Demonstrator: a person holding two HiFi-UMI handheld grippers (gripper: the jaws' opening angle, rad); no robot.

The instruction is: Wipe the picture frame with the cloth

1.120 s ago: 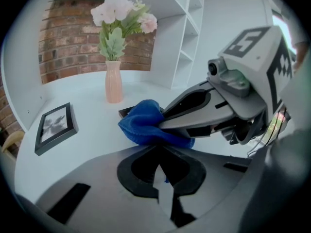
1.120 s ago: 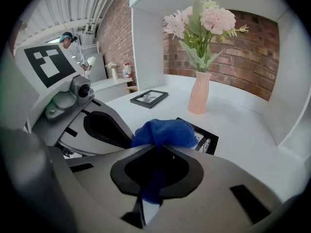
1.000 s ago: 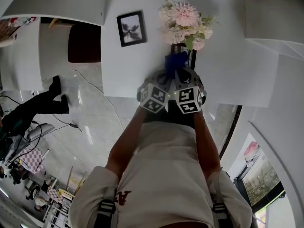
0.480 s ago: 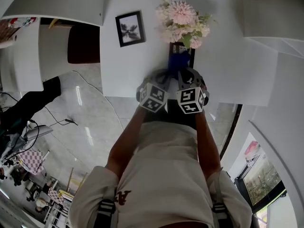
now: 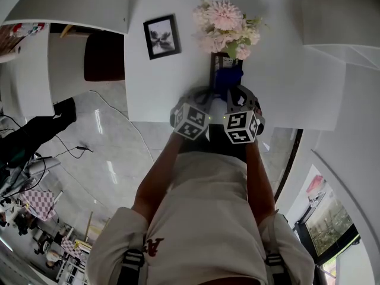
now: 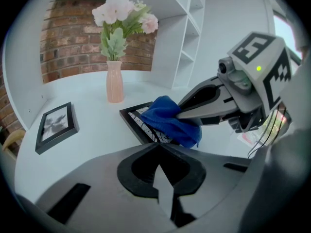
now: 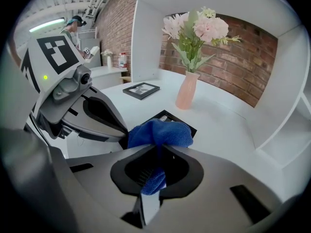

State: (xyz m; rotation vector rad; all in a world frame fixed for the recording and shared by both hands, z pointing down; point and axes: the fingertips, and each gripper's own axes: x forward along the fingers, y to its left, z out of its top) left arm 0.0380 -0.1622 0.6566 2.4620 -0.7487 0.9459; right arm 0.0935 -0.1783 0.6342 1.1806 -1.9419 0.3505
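The picture frame [image 6: 137, 122] lies flat on the white tabletop [image 5: 285, 88], just in front of a pink vase [image 6: 114, 84] of pale flowers [image 5: 228, 28]. Its black border surrounds a white sheet with thin dark lines. No words can be read on it. In the head view its visible part seems to run lengthwise from the person toward the vase, though the cloth and both tools cover too much to be sure. The blue cloth [image 7: 160, 132] is bunched on top of the frame. The right gripper [image 7: 158, 148] has its jaws pinched tight on a fold of it, with a tail of cloth hanging back between them. The left gripper [image 6: 158, 147] has its jaws drawn together to a point at the frame's near edge with nothing visible between them. Whether the tips touch the frame cannot be told. The two tools sit side by side, their marker cubes showing black-and-white square patterns. A smaller frame [image 5: 162, 35] holding a grey photo lies well apart to the left. Red print on the person's pale shirt [image 5: 151, 245] is too small to read.
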